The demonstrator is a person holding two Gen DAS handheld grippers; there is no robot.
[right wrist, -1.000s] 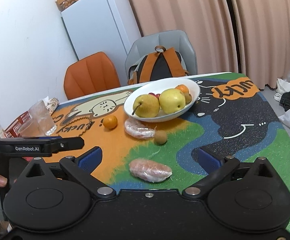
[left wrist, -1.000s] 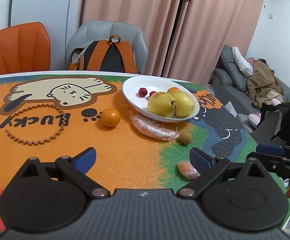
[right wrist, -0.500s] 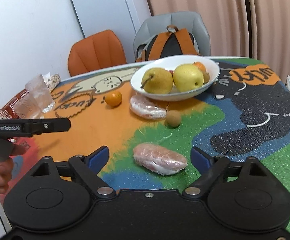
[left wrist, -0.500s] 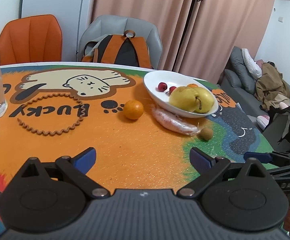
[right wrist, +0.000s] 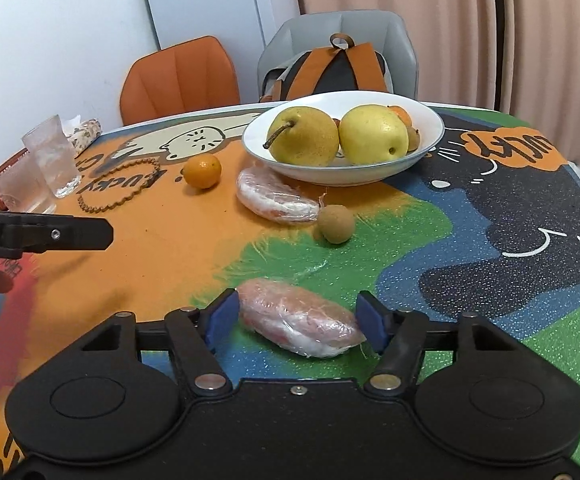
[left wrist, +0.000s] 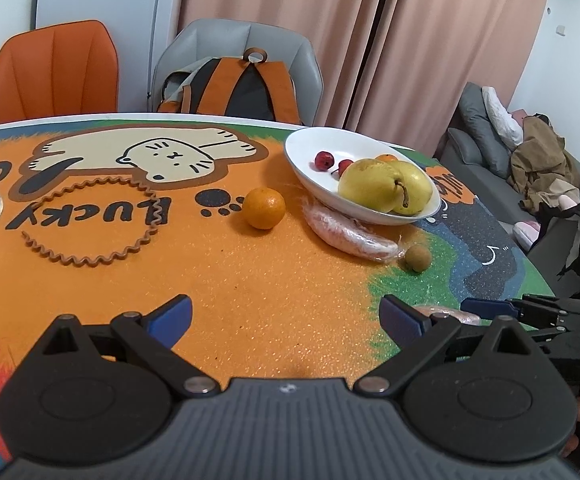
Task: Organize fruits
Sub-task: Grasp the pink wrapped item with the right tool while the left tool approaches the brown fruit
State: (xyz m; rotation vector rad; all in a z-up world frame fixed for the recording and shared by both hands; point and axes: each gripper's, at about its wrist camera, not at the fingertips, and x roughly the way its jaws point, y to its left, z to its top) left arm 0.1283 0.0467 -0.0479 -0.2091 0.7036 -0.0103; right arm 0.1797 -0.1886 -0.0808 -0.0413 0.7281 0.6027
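A white bowl (left wrist: 310, 162) (right wrist: 430, 148) holds two yellow pears (right wrist: 304, 136), small red fruits (left wrist: 324, 159) and an orange. On the table lie a loose orange (left wrist: 264, 208) (right wrist: 202, 171), a plastic-wrapped fruit by the bowl (left wrist: 348, 232) (right wrist: 276, 198), a small brown round fruit (left wrist: 417, 258) (right wrist: 336, 224), and a second wrapped fruit (right wrist: 298, 322). My right gripper (right wrist: 298, 322) has its blue pads on either side of this second wrapped fruit, jaws partly closed; contact is unclear. My left gripper (left wrist: 286, 316) is open and empty over the orange part of the mat.
Glasses (right wrist: 52, 156) stand at the table's left edge, next to a red basket. A brown scalloped ring (left wrist: 90, 224) lies on the mat. An orange chair (left wrist: 52, 72) and a grey chair with a backpack (left wrist: 234, 88) stand behind the table. A sofa (left wrist: 490, 140) is on the right.
My right gripper moved forward and down, and its jaws narrowed around the near wrapped fruit. My left gripper drifted left, so the bowl sits further right in its view.
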